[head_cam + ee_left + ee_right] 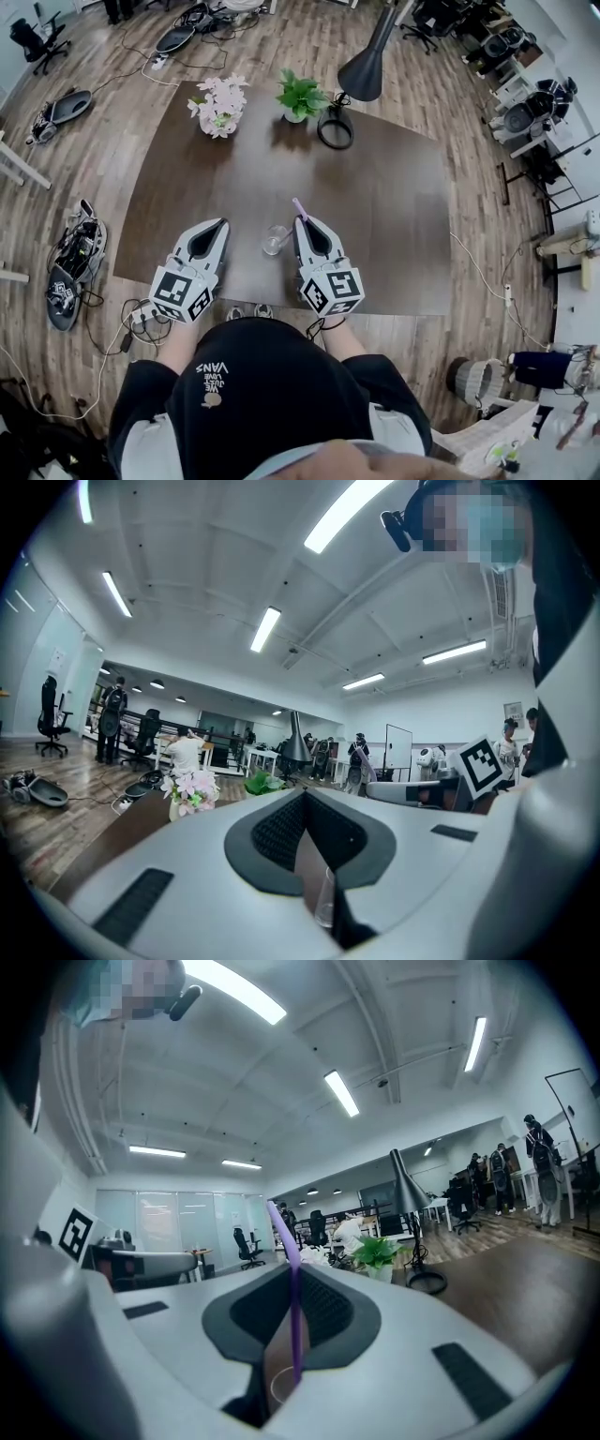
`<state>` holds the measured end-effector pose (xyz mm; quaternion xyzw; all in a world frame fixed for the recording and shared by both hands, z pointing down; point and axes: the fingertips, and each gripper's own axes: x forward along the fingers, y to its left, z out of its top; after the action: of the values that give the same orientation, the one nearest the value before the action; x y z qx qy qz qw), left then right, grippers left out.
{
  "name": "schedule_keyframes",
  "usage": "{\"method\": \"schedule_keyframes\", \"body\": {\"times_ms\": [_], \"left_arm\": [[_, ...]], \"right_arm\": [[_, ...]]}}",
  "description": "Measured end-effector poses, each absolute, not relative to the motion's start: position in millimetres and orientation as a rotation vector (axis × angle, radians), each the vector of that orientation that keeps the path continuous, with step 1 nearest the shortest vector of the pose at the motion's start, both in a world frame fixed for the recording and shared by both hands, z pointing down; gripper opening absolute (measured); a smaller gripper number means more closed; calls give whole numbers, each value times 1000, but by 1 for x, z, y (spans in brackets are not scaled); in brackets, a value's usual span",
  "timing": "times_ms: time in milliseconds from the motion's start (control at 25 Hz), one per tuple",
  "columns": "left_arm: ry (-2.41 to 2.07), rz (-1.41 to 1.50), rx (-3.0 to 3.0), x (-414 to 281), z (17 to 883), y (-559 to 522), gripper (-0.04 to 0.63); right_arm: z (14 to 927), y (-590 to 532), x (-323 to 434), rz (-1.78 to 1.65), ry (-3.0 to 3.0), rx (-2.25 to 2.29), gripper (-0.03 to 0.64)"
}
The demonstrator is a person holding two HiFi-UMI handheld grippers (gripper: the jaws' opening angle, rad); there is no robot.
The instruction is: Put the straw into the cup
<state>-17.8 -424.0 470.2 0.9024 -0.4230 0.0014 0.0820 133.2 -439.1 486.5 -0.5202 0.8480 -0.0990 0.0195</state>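
Note:
A clear cup stands on the dark wooden table near its front edge, between my two grippers. My right gripper is shut on a purple straw, which stands upright between its jaws. Below the straw, the cup's rim shows through the gap between the jaws. My left gripper hovers just left of the cup with its jaws together and nothing in them. In the left gripper view the glass wall of the cup shows through the narrow slit.
At the table's far side stand a vase of pink flowers, a small green plant and a black lamp with a ring base. Cables, devices and office chairs lie on the wooden floor around the table.

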Motion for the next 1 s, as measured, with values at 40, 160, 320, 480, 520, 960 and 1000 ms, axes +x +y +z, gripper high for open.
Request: {"method": "schedule_keyframes", "body": {"times_ms": [40,160,320,480,520,960,1000], "left_arm": [[-1266,6,2694,-18,471,-423,11],[-1273,5,2689,-17,473,-421,11],[-1272,2,2691,-17,471,-422,11],[-1263,3,2691,-15,470,-423,11],[-1262,2,2690,-14,470,-423,11],[-1254,2,2693,-11,472,-422,11],[-1253,2,2695,-11,472,-422,11]], "right_arm": [[491,-439,133,-315,2636,-1615,38],[502,-438,134,-335,2648,-1628,38],[510,-438,129,-391,2688,-1593,38],[515,-438,119,-430,2767,-1562,127],[514,-437,118,-430,2776,-1560,148],[501,-435,129,-405,2743,-1564,150],[501,-435,129,-404,2750,-1559,150]]}}
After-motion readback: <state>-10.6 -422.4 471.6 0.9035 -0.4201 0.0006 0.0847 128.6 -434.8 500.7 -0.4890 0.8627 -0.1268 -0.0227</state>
